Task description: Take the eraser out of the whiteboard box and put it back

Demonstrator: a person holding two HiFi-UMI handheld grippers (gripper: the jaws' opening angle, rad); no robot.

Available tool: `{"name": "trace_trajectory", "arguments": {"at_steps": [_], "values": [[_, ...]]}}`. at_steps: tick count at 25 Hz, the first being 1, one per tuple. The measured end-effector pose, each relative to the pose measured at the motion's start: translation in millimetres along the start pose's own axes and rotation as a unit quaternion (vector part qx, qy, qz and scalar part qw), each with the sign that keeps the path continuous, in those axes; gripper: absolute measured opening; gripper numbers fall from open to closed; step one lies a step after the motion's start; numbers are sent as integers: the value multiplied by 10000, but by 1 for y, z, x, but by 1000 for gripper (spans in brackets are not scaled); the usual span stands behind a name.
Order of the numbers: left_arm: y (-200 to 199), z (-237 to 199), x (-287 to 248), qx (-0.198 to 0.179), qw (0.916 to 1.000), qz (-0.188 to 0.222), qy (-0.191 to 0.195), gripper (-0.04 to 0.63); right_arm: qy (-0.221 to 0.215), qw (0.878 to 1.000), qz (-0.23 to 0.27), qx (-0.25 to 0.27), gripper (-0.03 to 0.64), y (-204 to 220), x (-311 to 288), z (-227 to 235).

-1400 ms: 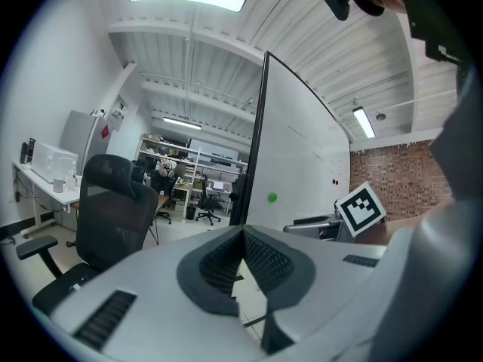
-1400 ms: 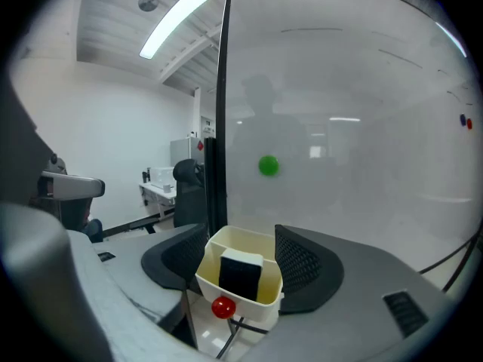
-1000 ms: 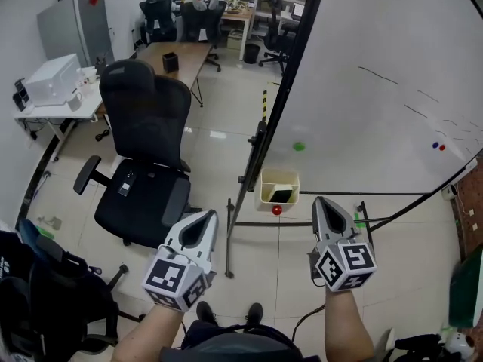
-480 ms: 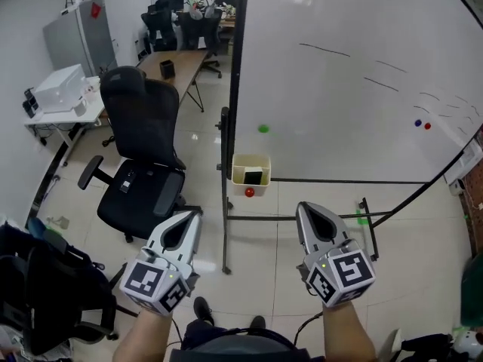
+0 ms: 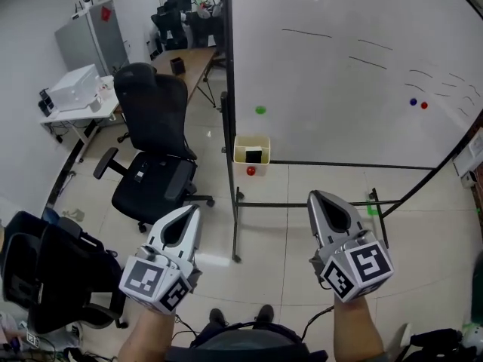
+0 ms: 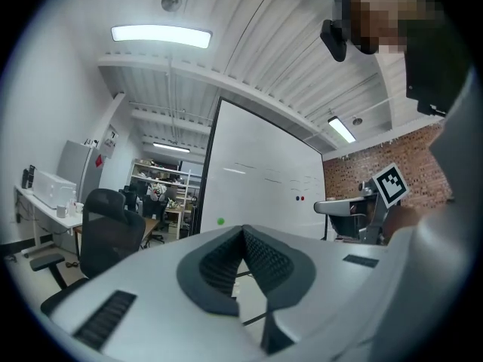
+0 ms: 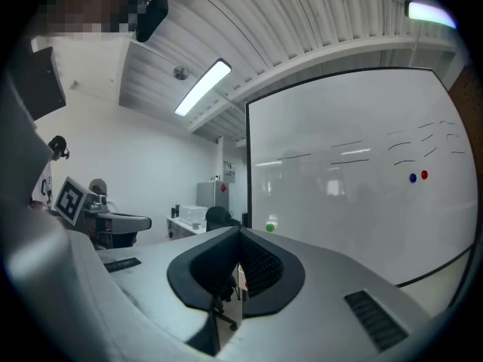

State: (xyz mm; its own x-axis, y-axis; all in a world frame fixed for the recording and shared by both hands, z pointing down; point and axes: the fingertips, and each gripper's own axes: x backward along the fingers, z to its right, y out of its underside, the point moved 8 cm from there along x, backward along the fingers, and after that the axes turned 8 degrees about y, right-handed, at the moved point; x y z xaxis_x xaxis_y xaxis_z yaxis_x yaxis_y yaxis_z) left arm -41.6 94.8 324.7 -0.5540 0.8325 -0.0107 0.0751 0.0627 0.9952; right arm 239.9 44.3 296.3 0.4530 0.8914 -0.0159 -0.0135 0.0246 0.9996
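A cream whiteboard box hangs on the left end of the whiteboard's lower rail. A black eraser stands inside it. My left gripper is held low at the left, well short of the box, jaws shut and empty. My right gripper is held level at the right, also shut with nothing in it. In the left gripper view the pads of the left gripper meet at the tip. The right gripper faces the whiteboard, with its pads together.
A red magnet sits below the box and a green magnet above it. The board's black stand crosses the floor ahead. A black office chair stands at the left, with dark bags nearer.
The whiteboard and its box have swung left and further up the view, now seen more face-on. Both grippers travelled along with the person and stayed shut and empty.
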Motion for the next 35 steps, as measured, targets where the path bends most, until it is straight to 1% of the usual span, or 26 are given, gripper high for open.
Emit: {"name": "trace_trajectory", "arguments": {"at_steps": [4, 6, 11, 16, 21, 25, 35], "values": [[-7, -1, 27, -84, 9996, 2, 251, 32, 221, 9997, 38, -107, 25, -4, 20, -25], [-9, -5, 41, -129, 9992, 35, 378, 32, 330, 9994, 25, -66, 25, -6, 27, -40], [-8, -8, 66, -120, 9977, 18, 673, 32, 451, 9989, 33, -146, 25, -6, 50, -74], [-15, 6, 80, -85, 9982, 57, 589, 32, 371, 9993, -20, -97, 25, -8, 68, -83], [-23, 29, 83, -197, 9981, 141, 565, 32, 266, 9995, 125, -119, 25, -20, 83, -74], [-22, 42, 86, -178, 9983, 173, 529, 32, 207, 9997, 139, -80, 25, -21, 93, -70], [-22, 54, 80, -212, 9985, 194, 470, 32, 154, 9997, 194, -69, 25, -23, 98, -62]]}}
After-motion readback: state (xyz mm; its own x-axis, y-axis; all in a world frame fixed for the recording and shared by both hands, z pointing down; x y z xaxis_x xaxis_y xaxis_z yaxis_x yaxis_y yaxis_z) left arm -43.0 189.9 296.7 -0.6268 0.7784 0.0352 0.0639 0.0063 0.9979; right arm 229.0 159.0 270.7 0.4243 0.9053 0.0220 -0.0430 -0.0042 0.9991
